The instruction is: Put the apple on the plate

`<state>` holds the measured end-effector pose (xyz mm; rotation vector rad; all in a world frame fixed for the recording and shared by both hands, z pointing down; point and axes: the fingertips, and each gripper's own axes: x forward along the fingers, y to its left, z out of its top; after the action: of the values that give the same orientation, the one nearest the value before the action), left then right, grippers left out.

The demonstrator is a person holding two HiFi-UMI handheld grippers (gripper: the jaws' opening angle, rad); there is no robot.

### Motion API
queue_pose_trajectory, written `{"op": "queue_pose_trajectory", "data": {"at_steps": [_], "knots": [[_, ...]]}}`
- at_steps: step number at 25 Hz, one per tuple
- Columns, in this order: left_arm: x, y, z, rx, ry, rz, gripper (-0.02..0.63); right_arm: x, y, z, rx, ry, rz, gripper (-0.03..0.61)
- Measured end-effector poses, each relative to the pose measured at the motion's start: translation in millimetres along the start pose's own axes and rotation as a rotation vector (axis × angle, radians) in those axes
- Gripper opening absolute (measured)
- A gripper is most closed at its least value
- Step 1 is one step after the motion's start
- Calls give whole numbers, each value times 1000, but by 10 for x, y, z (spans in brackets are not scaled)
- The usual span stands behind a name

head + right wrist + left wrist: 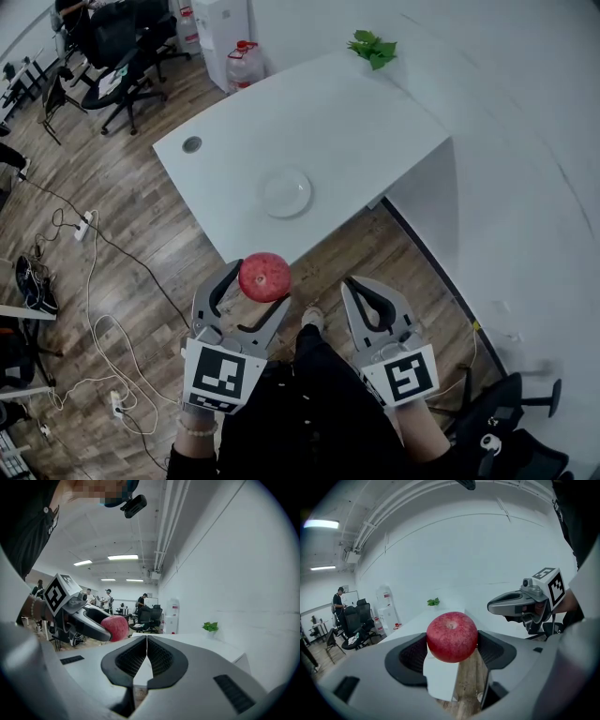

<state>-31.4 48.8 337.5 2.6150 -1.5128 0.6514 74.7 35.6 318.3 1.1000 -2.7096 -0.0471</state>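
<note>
Apple [265, 277] is pinched in the left gripper [248, 292], ready for the plate [285, 193].
The right gripper [374, 306] is pressed together, empty, kept aside.

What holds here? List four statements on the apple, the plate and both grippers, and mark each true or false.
1. The left gripper has its jaws on the apple. True.
2. The apple lies on the plate. False: the plate sits bare on the table; the apple is in the air, short of the table.
3. The right gripper has its jaws wide apart. False: they are together, holding nothing.
4. A green plant stands at the table's far corner. True.
</note>
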Motion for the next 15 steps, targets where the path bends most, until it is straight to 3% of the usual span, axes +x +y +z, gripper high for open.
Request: {"op": "queue_pose_trajectory", "data": {"at_steps": [15], "knots": [[686,274,270,-48,19,101,348,514,-723,5,-37,39,127,41]]}}
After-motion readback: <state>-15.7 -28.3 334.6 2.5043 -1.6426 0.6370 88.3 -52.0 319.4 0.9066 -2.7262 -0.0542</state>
